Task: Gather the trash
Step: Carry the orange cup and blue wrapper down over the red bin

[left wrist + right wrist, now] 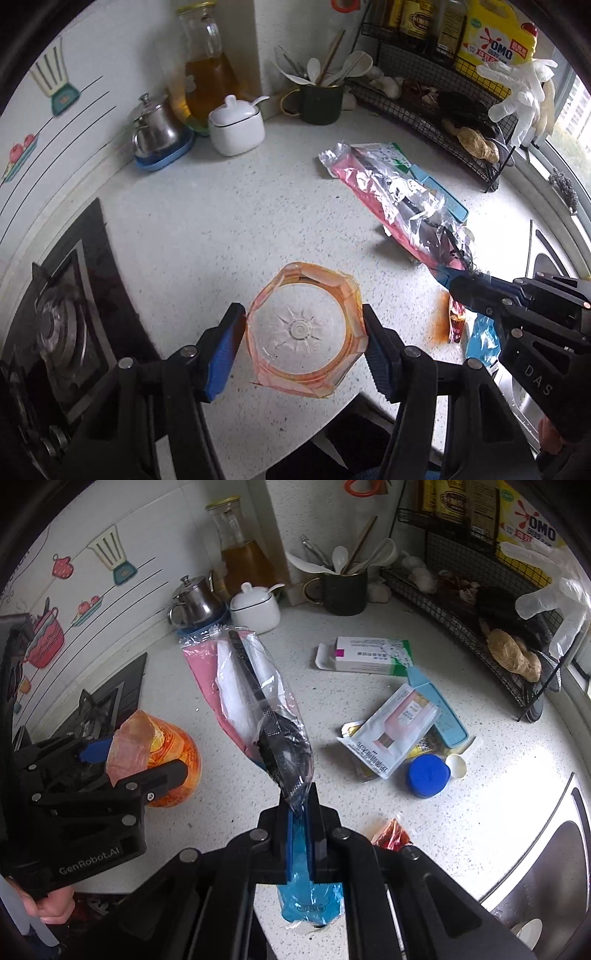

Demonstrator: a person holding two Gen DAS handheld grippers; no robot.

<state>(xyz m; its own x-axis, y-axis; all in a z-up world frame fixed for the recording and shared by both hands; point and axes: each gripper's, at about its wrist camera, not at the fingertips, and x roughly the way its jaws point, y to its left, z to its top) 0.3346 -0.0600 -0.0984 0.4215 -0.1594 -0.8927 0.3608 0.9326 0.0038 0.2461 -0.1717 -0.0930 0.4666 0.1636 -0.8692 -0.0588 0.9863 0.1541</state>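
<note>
**Two pieces of trash held over the counter, more left on it**

Two grippers are seen, each with one item. The left gripper (pixel 303 349) is clamped on one plastic cup (pixel 304 332), clear with an orange printed wrap; its blue pads (pixel 225 354) press on opposite sides of the cup wall. In the left wrist view the cup's mouth faces the camera, so its axis runs along the fingers and its base points down toward the speckled countertop (pixel 221 221). The right gripper (pixel 302 812) is closed tight on the end of one long wrapper (pixel 255 701), clear film over pink with a dark strip inside. In the right wrist view the wrapper's long axis runs from the fingertips toward 11 o'clock, its sealed end farthest away; it is held above the countertop.

Loose on the countertop in the right wrist view are counted: one white medicine box (pixel 373 655) at 1 o'clock, one light blue flat case (pixel 439 709), one white pouch (pixel 399 731), one blue cap (pixel 428 775), one white scoop (pixel 460 762), all at about 2 to 3 o'clock. One red sachet (pixel 393 836) lies just right of the fingers, and one blue wrapper (pixel 310 904) lies beneath them at 6 o'clock.

Along the wall stand one steel teapot (pixel 194 602), one oil carafe (pixel 245 559), one white lidded pot (pixel 255 607) and one dark mug (pixel 345 590) of utensils.
</note>
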